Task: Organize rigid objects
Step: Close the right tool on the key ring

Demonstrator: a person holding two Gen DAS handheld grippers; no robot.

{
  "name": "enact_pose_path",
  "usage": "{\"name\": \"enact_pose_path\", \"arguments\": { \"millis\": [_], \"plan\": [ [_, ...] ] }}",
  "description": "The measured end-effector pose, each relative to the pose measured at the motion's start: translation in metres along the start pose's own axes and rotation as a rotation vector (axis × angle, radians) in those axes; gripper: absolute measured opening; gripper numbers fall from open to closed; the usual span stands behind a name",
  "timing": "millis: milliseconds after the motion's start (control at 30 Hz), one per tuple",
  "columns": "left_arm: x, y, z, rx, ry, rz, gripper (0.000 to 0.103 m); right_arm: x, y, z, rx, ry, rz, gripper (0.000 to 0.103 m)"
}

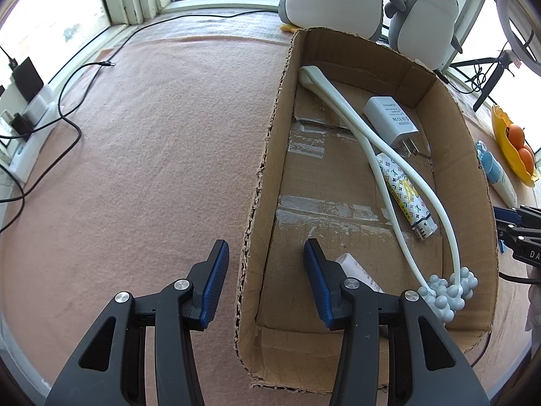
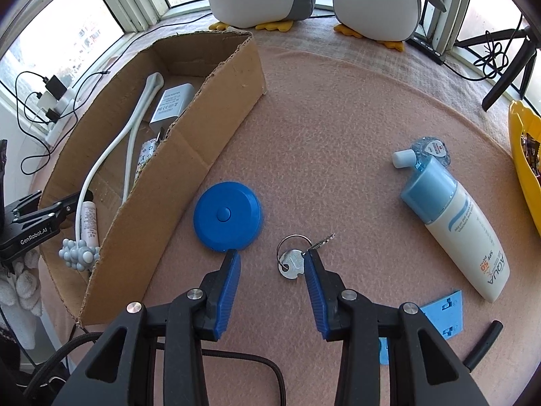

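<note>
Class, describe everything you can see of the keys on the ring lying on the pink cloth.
The keys are two silvery metal keys joined on a thin round split ring. One shows a broad flat head nearest the camera; the other points away to the right, its toothed blade visible. They lie flat on the pink cloth, just right of the blue round case, not touching it. The right tool is open, one fingertip overlapping the keys' right edge; contact is unclear.

Open felt left of the box, crowded ground to its right

The cardboard box wall bars the 3 o'clock side; bare bench opens toward 10 o'clock. Blue disc, keys and sunscreen bottle crowd 12 to 2 o'clock.
</note>
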State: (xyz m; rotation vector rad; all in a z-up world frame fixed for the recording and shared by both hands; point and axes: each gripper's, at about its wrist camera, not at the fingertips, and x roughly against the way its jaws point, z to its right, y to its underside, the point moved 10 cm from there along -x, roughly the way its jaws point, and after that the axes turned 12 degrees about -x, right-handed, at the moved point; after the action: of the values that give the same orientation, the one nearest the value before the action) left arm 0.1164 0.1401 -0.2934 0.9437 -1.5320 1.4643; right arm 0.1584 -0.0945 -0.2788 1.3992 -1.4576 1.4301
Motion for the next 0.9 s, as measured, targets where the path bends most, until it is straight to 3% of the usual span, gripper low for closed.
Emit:
{"name": "enact_pose_path", "arguments": {
  "millis": [467,600,733,900],
  "plan": [
    [0.0,0.0,-0.002,0.004,0.007,0.002,0.045,-0.008,0.007,0.012,-0.022,0.082,-0.01,0.032],
    [0.0,0.001,-0.003,0.004,0.008,0.003,0.045,-0.008,0.002,0.013,-0.037,0.075,0.009,0.031],
    [0.0,0.001,-0.003,0.004,0.012,0.004,0.045,-0.01,-0.002,0.012,-0.037,0.075,0.008,0.022],
    [0.0,0.001,-0.003,0.006,0.013,0.006,0.045,-0.01,-0.001,0.011,-0.035,0.066,0.005,0.022]
  ]
}}
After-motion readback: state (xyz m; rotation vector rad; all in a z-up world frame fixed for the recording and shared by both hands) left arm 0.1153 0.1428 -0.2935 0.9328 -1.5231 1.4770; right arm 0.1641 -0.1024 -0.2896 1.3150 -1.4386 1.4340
